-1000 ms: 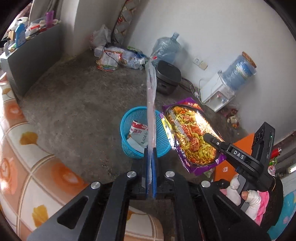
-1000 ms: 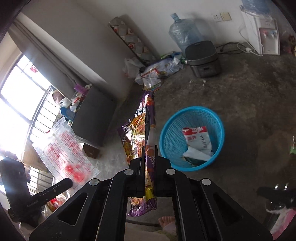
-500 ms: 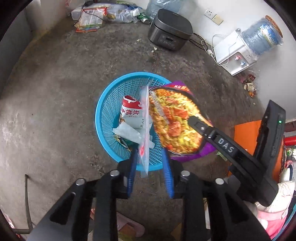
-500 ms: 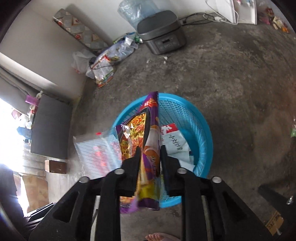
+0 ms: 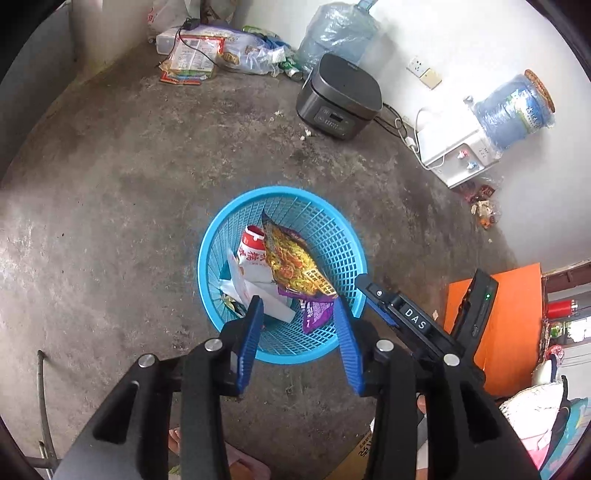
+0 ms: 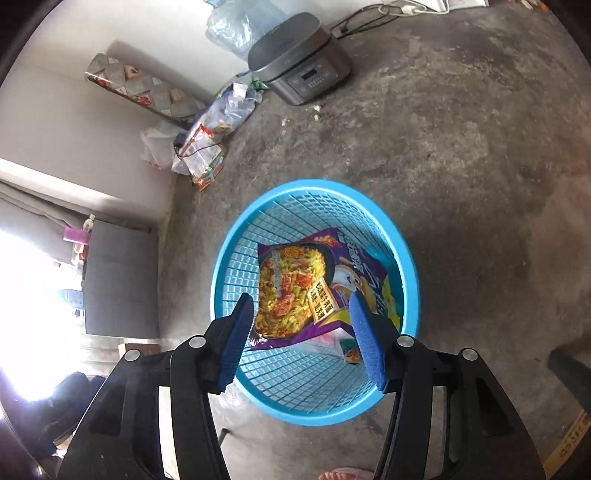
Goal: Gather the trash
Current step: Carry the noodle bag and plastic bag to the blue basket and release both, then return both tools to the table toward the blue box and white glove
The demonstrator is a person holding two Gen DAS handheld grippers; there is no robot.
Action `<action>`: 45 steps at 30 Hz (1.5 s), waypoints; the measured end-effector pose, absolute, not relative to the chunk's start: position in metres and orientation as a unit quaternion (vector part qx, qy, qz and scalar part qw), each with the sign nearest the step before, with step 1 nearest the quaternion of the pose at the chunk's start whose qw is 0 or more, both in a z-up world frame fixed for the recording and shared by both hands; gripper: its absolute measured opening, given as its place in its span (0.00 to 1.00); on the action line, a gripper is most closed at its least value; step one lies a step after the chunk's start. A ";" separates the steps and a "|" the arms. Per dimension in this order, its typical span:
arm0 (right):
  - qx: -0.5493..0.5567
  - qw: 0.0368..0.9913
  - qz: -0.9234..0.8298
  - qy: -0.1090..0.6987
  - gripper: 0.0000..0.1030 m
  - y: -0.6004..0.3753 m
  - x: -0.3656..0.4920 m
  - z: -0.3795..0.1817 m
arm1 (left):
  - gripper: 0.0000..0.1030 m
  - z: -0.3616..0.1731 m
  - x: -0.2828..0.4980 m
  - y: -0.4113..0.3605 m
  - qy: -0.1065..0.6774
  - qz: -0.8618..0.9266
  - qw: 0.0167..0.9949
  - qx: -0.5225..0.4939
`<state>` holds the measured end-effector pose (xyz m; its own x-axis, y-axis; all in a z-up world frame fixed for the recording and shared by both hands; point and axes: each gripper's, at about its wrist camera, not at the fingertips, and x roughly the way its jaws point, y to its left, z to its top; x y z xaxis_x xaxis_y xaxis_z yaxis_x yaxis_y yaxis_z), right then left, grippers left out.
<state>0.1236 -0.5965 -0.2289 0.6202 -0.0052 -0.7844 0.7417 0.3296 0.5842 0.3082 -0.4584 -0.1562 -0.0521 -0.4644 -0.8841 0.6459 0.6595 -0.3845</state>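
A blue mesh basket [image 5: 334,240] stands on the concrete floor; it also shows in the right wrist view [image 6: 321,400]. Inside lie a purple snack bag [image 6: 295,291] with a yellow food picture, also in the left wrist view [image 5: 291,262], a red-and-white carton [image 5: 253,254] and a clear plastic wrapper [image 5: 240,284]. My left gripper [image 5: 297,321] is open and empty above the basket's near rim. My right gripper [image 6: 301,321] is open and empty above the basket. The right gripper's body [image 5: 413,321] shows at the right of the left wrist view.
A black rice cooker [image 5: 340,98] stands by the far wall, with a large water bottle [image 5: 334,31] behind it and a white water dispenser [image 5: 458,157] to the right. A pile of bags and packets [image 5: 207,48] lies at the far left. An orange board [image 5: 506,325] lies to the right.
Both grippers came over the basket and opened. The clear wrapper dropped from the left gripper and the purple snack bag from the right one; both now lie in the basket.
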 end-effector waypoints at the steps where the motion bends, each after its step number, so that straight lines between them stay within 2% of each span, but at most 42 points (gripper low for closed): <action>1: 0.511 0.741 -0.251 0.357 0.41 -0.596 0.127 -0.227 | 0.38 -0.146 0.310 -0.452 0.594 -0.408 0.689 0.072; 2: 0.499 0.746 -0.249 0.365 0.32 -0.596 0.132 -0.225 | 0.38 -0.136 0.311 -0.445 0.586 -0.411 0.695 0.070; 5: 0.452 0.748 -0.250 0.417 0.21 -0.595 0.163 -0.236 | 0.38 -0.102 0.314 -0.413 0.564 -0.413 0.713 0.064; 10: 0.334 0.680 -0.222 0.615 0.12 -0.579 0.237 -0.322 | 0.39 -0.047 0.312 -0.343 0.530 -0.398 0.746 0.058; 12: 0.290 0.636 -0.205 0.685 0.11 -0.571 0.256 -0.362 | 0.40 -0.032 0.308 -0.316 0.522 -0.390 0.757 0.051; 14: 0.266 0.602 -0.219 0.720 0.09 -0.573 0.263 -0.386 | 0.40 -0.019 0.303 -0.291 0.516 -0.382 0.766 0.049; 17: 0.254 0.595 -0.216 0.732 0.10 -0.572 0.269 -0.391 | 0.41 -0.006 0.296 -0.258 0.503 -0.365 0.782 0.044; 21: 0.289 0.644 -0.213 0.675 0.18 -0.576 0.257 -0.356 | 0.44 0.004 0.291 -0.216 0.492 -0.342 0.801 0.016; 23: 0.304 0.672 -0.215 0.640 0.27 -0.578 0.243 -0.331 | 0.45 0.009 0.286 -0.199 0.484 -0.330 0.810 0.003; 26: 0.332 0.709 -0.220 0.583 0.32 -0.576 0.213 -0.288 | 0.49 0.020 0.279 -0.178 0.469 -0.323 0.822 -0.007; 31: 0.364 0.755 -0.215 0.502 0.35 -0.555 0.169 -0.222 | 0.54 0.044 0.261 -0.147 0.438 -0.308 0.844 -0.023; 36: 0.363 0.808 -0.179 0.428 0.46 -0.513 0.158 -0.146 | 0.58 0.068 0.235 -0.123 0.408 -0.290 0.865 -0.028; 45: 0.262 0.906 -0.112 0.312 0.78 -0.442 0.150 -0.027 | 0.74 0.105 0.187 -0.067 0.341 -0.249 0.906 -0.039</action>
<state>0.1499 -0.4424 -0.0271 0.7803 -0.0383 -0.6243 0.3660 0.8374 0.4061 0.1870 -0.0674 0.1053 0.6431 -0.4781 -0.5982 0.4249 0.8727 -0.2407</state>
